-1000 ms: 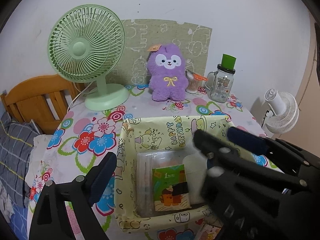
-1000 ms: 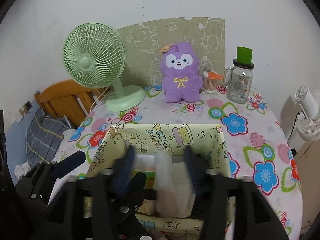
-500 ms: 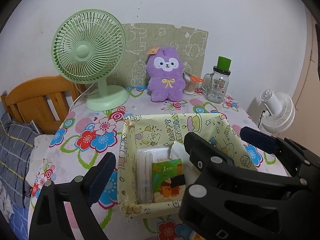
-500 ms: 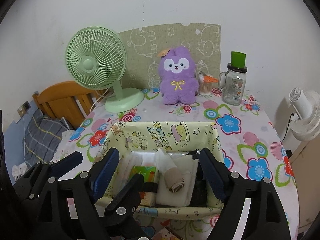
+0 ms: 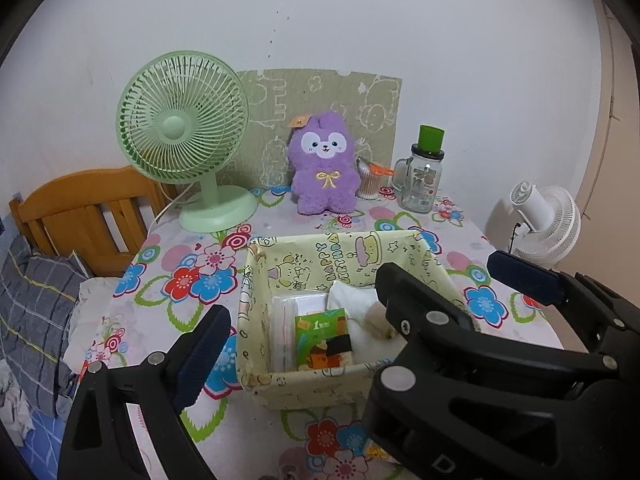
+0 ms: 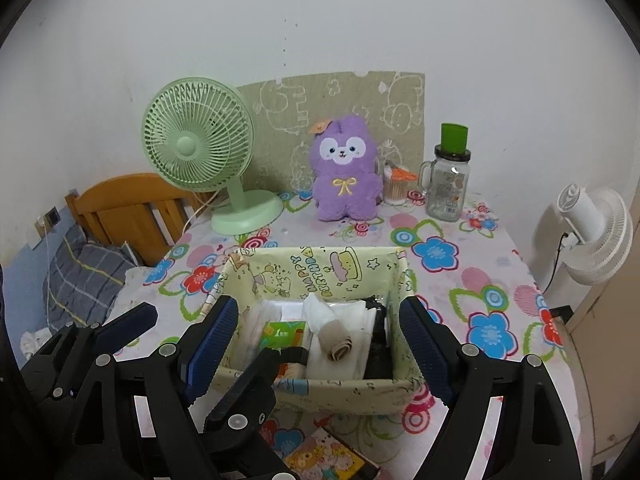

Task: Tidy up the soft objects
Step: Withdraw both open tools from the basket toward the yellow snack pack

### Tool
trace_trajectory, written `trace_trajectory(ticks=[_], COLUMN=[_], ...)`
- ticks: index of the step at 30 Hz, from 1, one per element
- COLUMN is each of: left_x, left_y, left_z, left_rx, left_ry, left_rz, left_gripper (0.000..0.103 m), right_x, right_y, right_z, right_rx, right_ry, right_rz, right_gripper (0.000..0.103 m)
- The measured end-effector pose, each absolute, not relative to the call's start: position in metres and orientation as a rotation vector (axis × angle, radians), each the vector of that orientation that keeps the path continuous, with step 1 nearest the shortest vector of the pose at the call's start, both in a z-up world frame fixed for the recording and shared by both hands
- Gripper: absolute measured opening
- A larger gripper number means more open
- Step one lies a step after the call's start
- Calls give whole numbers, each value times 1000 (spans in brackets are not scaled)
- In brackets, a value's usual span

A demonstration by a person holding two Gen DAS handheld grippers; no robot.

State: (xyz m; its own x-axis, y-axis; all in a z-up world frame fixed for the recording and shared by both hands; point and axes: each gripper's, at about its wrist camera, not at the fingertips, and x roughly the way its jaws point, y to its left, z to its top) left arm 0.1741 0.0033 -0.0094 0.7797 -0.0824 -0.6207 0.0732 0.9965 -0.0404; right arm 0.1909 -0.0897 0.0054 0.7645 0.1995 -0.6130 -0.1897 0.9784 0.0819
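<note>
Right gripper (image 6: 320,342) jaws spread wide, just been opening, nothing clamped, either side of yellow cartoon-print fabric basket (image 6: 316,270). Left gripper (image 6: 200,344) jaws also apart, empty. In basket: rolled beige sock (image 6: 336,343) on folded white cloth (image 6: 356,320), green tissue pack (image 6: 282,334) left, black item right. Basket on floral tablecloth (image 6: 460,276).
</note>
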Motion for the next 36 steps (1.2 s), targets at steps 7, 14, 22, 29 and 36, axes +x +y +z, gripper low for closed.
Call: trace_trajectory(ticks=[7,14,22,29,36], left_x=[153,133,110,93,79], left_y=[-4,-10,-17,-20,-21], left_z=[1,7,10,8,2], left_rx=[-7,-2,3,-2,-7], left_ry=[646,633,620,617,615], left_rz=[-81,-91,-97,-99,-108], left_gripper=[99,99,99,99,99], right_x=[169,148,126,108,93], right_y=[-95,-101,-108,-110,-112], right_z=[17,24,27,25,22], right_rx=[9,6,4,-3,-11], right_ry=[641,627,615,611,608], right_rz=[202,196,192,190,183], right_gripper=[85,85,85,85,85])
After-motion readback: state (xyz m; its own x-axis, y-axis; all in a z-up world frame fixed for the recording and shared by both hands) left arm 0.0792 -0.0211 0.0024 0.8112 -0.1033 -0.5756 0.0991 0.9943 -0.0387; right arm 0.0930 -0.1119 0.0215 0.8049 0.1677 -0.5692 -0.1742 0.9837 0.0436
